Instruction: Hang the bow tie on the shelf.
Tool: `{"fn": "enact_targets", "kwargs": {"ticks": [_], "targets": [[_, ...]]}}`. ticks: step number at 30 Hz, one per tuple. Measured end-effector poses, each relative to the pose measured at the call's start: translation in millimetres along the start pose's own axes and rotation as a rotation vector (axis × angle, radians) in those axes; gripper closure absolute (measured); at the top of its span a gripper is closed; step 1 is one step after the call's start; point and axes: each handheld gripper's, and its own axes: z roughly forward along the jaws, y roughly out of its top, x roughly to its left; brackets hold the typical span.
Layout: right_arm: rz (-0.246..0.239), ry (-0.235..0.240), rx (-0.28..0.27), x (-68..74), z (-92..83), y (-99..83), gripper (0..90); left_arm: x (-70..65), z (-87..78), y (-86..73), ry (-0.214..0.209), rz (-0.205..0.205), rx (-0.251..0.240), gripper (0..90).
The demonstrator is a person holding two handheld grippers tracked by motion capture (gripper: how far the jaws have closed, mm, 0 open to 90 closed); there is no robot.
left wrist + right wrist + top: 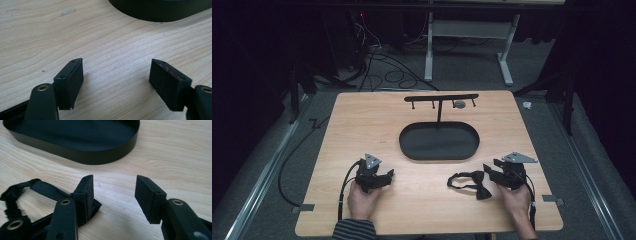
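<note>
Where tray (pixel 439 149) sits (rack (pixel 441 97) behind).

Dark room; grey floor (pixel 472 67), tangled cables (pixel 384 70), white table legs (pixel 429 50).

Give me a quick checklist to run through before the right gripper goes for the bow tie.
1. Right gripper open: ok, jaws apart.
2. Bow tie between its jaws: not ok, it lies beside and under one jaw.
3. Left gripper open with bare wood between its jaws: ok.
4. Oval tray free of things: ok.
5. Stand with hooks upright behind the tray: ok.
6. Bow tie strap free of knots: cannot tell.
</note>
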Motion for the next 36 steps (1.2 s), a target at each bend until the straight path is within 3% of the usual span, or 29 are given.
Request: {"fn": "enact_targets", "kwargs": {"ticks": [8,18,24,36], "targets": [[-0.046,0.008,-0.013,12.5,-4.6,6.7,51.7,0.0,0.0,0.0,0.000,0.000,0.000,28.0],[-0.088,0.070,-0.016,28.3,-3.8,10.3,52.5,0.0,0.0,0.0,0.000,0.001,0.000,28.0],[-0.125,0.125,0.000,41.9,0.2,13.8,53.0,0.0,-0.1,0.0,0.000,0.002,0.000,28.0],[-0.159,0.184,0.035,60.2,13.1,17.1,53.2,0.0,-0.1,0.0,0.000,0.002,0.000,28.0]]}}
